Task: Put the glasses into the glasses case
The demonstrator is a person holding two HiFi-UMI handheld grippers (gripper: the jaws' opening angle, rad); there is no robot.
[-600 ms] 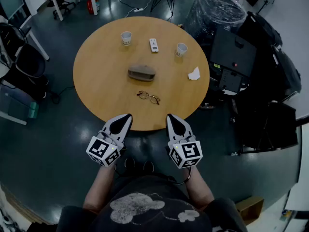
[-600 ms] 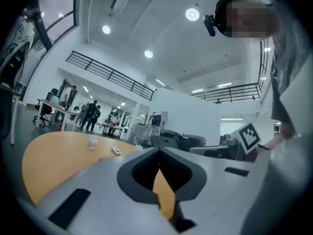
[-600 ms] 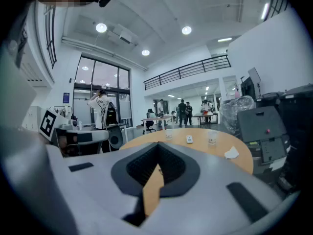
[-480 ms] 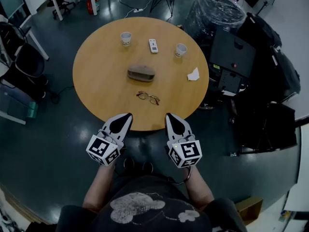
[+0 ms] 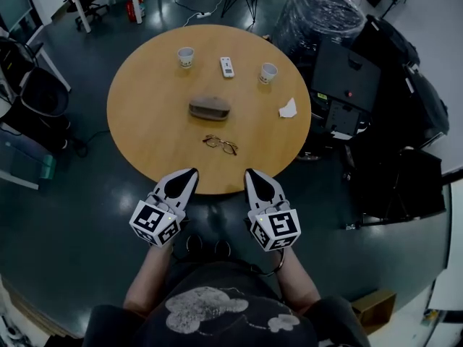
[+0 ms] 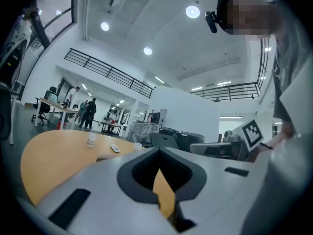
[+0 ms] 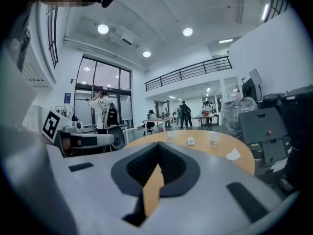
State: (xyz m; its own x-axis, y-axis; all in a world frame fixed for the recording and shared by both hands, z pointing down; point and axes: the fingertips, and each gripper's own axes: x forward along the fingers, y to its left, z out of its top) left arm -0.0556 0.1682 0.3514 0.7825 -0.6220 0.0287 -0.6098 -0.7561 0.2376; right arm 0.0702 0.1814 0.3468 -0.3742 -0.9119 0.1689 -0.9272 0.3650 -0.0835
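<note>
My L gripper (image 5: 191,173) & R gripper (image 5: 249,173): light grey shells, black lining, b/w marker cubes (image 5: 154,223); dark printed tee (image 5: 217,315).

Table (image 5: 130,121): left half bare, open to reach across. Near edge bare up to the glasses (image 5: 221,144), with a bare strip between them and the case (image 5: 210,108). Behind the case, a row with gaps: one cup (image 5: 187,56), remote (image 5: 227,66), second cup (image 5: 268,72). Crumpled paper (image 5: 288,108) lies near the right rim. Dark equipment (image 5: 347,85) crowds that side.
</note>
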